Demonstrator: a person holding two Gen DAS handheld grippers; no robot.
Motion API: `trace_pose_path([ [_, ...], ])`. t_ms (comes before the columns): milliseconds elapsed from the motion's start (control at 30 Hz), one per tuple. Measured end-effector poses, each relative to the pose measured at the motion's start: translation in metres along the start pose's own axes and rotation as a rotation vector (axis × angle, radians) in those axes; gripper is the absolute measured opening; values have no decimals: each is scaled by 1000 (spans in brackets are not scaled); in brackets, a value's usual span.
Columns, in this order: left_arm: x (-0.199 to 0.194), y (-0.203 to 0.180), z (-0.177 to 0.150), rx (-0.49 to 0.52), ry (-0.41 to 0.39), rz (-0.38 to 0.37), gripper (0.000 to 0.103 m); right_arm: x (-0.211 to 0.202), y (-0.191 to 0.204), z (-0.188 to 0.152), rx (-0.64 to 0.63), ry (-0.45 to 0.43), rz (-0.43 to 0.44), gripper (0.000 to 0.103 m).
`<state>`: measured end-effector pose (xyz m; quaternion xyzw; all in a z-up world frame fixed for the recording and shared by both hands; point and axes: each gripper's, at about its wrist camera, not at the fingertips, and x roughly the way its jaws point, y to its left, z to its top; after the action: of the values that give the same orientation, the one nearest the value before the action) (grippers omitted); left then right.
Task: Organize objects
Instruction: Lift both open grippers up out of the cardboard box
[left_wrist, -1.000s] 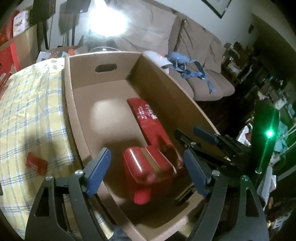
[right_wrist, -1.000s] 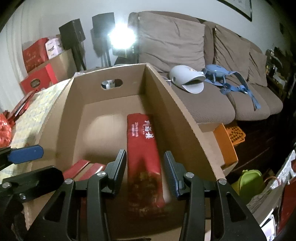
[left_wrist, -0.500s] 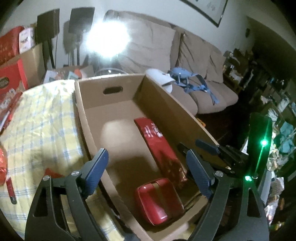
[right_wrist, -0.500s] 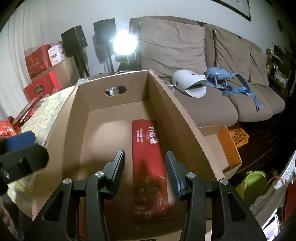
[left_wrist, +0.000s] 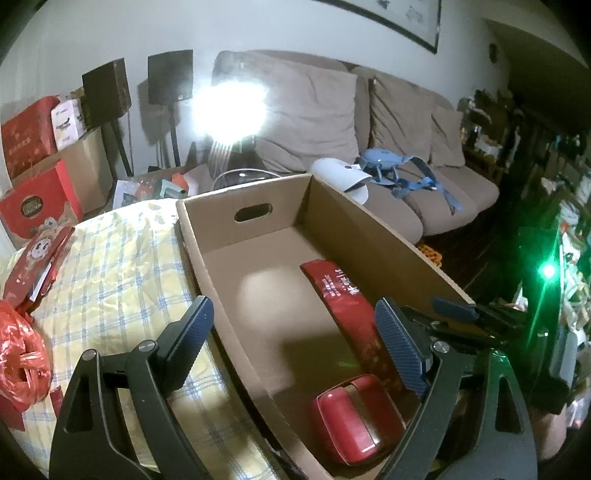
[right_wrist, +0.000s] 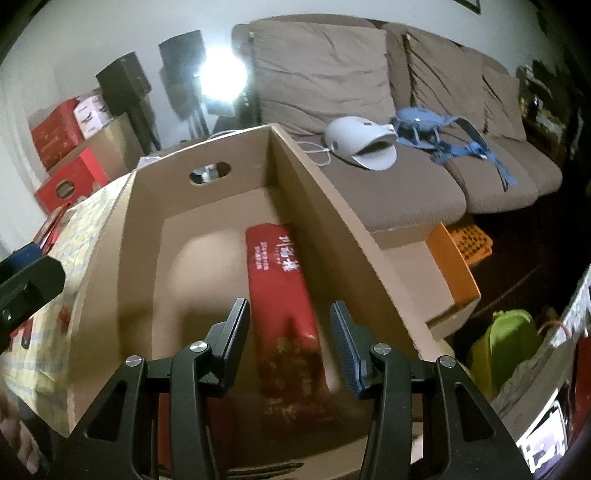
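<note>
An open cardboard box (left_wrist: 258, 214) stands on a yellow checked tablecloth (left_wrist: 122, 273). A long red packet (left_wrist: 343, 299) lies flat along the box's right side. A rounded red tin (left_wrist: 354, 421) lies at the box's near end. My left gripper (left_wrist: 295, 347) hangs open above the box's left wall, apart from the tin and with nothing between its fingers. In the right wrist view, my right gripper (right_wrist: 290, 343) hovers over the near half of the long red packet (right_wrist: 277, 273). Its jaws are partly apart and the pads do not press on the packet. The left gripper's finger (right_wrist: 26, 273) shows at the left edge.
A red plastic bag (left_wrist: 22, 354) and flat red packets (left_wrist: 37, 262) lie on the cloth to the left. Red cartons (left_wrist: 37, 203) stand behind the table. A brown sofa (left_wrist: 399, 206) holds a white device (right_wrist: 358, 140) and blue straps. An orange crate (right_wrist: 450, 258) sits beside the box.
The red tin was between my left gripper's fingers; now it lies low at the box's near end. The left gripper has risen and tipped up. The right gripper has hardly moved.
</note>
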<state>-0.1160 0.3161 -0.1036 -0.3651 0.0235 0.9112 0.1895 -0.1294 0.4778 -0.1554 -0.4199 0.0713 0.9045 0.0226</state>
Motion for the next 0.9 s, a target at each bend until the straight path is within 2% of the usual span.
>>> trace_pose_path([
  [133,0,2,2,9,-2,-16,88,-2,4,2,3,19,-47,47],
  [267,-3,12,6,-24,-32,-16,88,-4,12,4,-16,21,-36,50],
  [533,-10,26,15,-11,-65,25,88,-6,30,6,-64,32,-44,51],
  [633,-11,30,18,-10,-63,10,88,-11,32,9,-54,28,-56,55],
  [900,-16,32,21,2,-56,-28,88,-31,35,16,-38,1,-75,58],
])
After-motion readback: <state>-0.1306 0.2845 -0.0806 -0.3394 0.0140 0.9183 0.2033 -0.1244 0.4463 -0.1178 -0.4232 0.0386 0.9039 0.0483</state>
